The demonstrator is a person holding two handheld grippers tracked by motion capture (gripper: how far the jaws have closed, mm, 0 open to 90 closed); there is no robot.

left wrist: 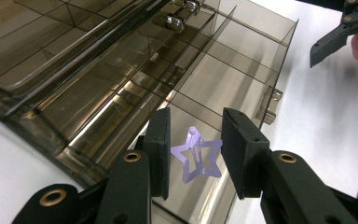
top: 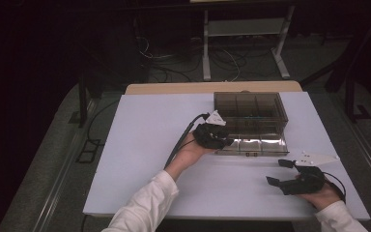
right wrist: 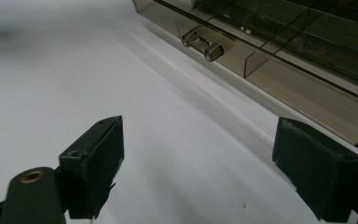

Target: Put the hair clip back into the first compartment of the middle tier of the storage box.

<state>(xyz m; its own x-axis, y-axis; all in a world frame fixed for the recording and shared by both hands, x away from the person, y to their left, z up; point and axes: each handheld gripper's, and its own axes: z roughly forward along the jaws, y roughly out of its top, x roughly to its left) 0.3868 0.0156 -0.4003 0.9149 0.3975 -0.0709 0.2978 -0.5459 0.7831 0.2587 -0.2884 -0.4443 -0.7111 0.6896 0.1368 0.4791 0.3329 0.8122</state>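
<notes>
While I hold both hands at the near side of the table [top: 140,159], the scene reads as follows.

Organizer box: a smoky clear compartment box [top: 251,121] stands open at about twelve o'clock from my left hand, its lid tipped back and its divided tray toward me.

Left tongs: the left tongs [left wrist: 196,156] hover over the tray's near-left corner, pinching a lilac star hair clip [left wrist: 196,161] by two of its points; the clip hangs above a compartment, and I cannot tell whether it touches the floor of that cell.

Right tongs: the right tongs [right wrist: 198,175] are spread wide with nothing between them, resting low over bare table at about four o'clock from the box, well apart from it.

Latch: the box's small clear latch [right wrist: 202,44] sits on its front wall, at about one o'clock in the right gripper view.

Step, as I judge it: placing the clip into a front compartment.

Risk 1: the grip is only on thin star points, so a tilt of my wrist could let the clip twist and slip out early, landing across a divider.

Risk 2: lowering further, a pad could strike the tray wall and shove the light, unsteadied box.

Risk 3: releasing too high, the clip may bounce into the neighbouring cell.
</notes>
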